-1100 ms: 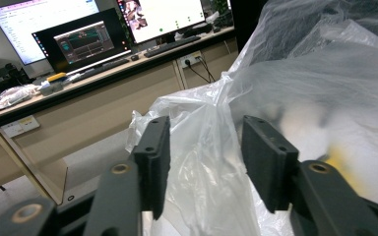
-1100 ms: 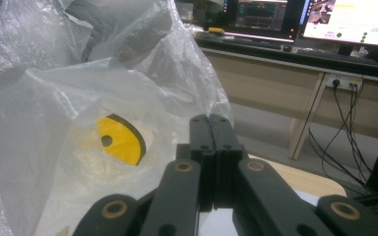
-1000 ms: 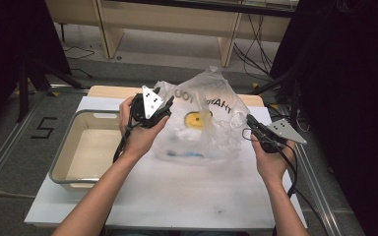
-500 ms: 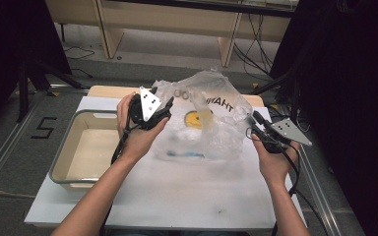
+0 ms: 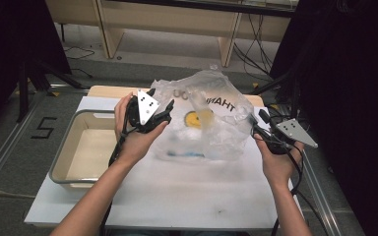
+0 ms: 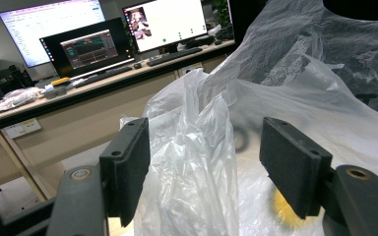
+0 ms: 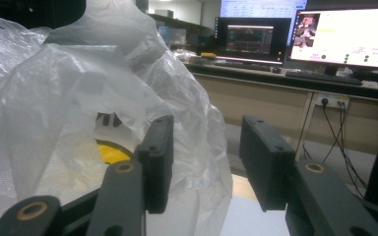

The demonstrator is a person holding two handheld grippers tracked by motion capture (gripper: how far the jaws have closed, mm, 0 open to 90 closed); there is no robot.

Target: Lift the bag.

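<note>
The clear plastic bag (image 5: 206, 115) is sitting on the white desk (image 5: 177, 191). The left hand-held gripper (image 6: 204, 164) is spread around a fold; the right hand-held gripper (image 7: 204, 157) is spread beside the bag's edge. Pinching gently would avoid tearing.

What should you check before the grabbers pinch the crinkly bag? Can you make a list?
1. Left gripper open: ok, jaws apart.
2. Plastic between its jaws: ok, a fold of the plastic bag stands in the gap.
3. Right gripper open: ok.
4. Plastic between the right jaws: not ok, the bag edge lies by one jaw and most of the gap is bare.
5. Bag on the table: ok, beside the tub.
6. What is inside the bag: cannot tell, something yellow.
</note>
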